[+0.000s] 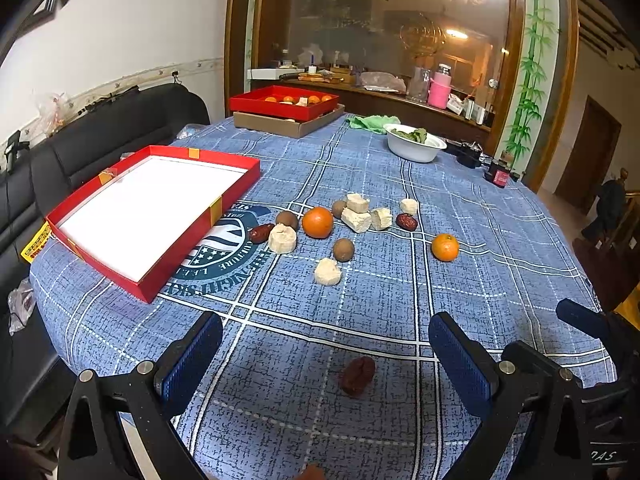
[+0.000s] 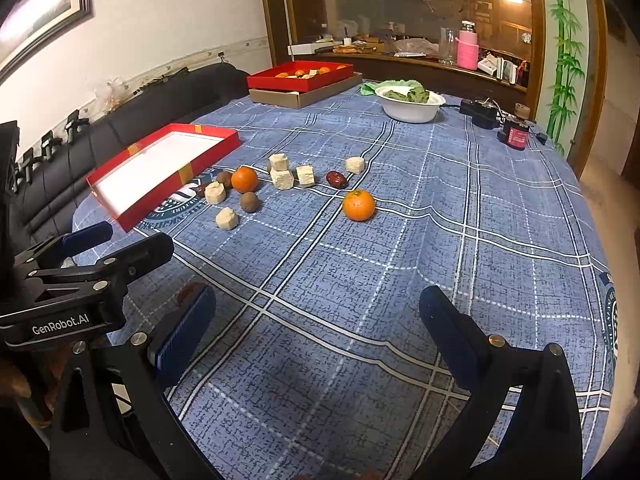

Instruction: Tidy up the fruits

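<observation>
An empty red tray point(image 1: 240, 178) point(image 2: 228, 142) with a white floor lies at the table's left. Right of it lie two oranges point(image 1: 317, 222) point(image 1: 445, 247), several brown round fruits point(image 1: 343, 249), red dates point(image 1: 406, 221) and pale cream blocks point(image 1: 356, 220). The same pile shows in the right wrist view, with the lone orange point(image 2: 358, 205) nearest. My left gripper point(image 1: 326, 346) is open, low over the cloth, with a red date point(image 1: 357, 375) lying between its fingers. My right gripper point(image 2: 318, 320) is open and empty; the left gripper point(image 2: 84, 248) shows at its left.
A second red tray point(image 1: 280, 106) with fruit sits on a cardboard box point(image 1: 288, 126) at the far side. A white bowl point(image 1: 414, 150) of greens, a green cloth point(image 1: 366, 122) and small dark gadgets point(image 2: 514, 134) stand far right. A black sofa point(image 1: 120, 120) borders the left.
</observation>
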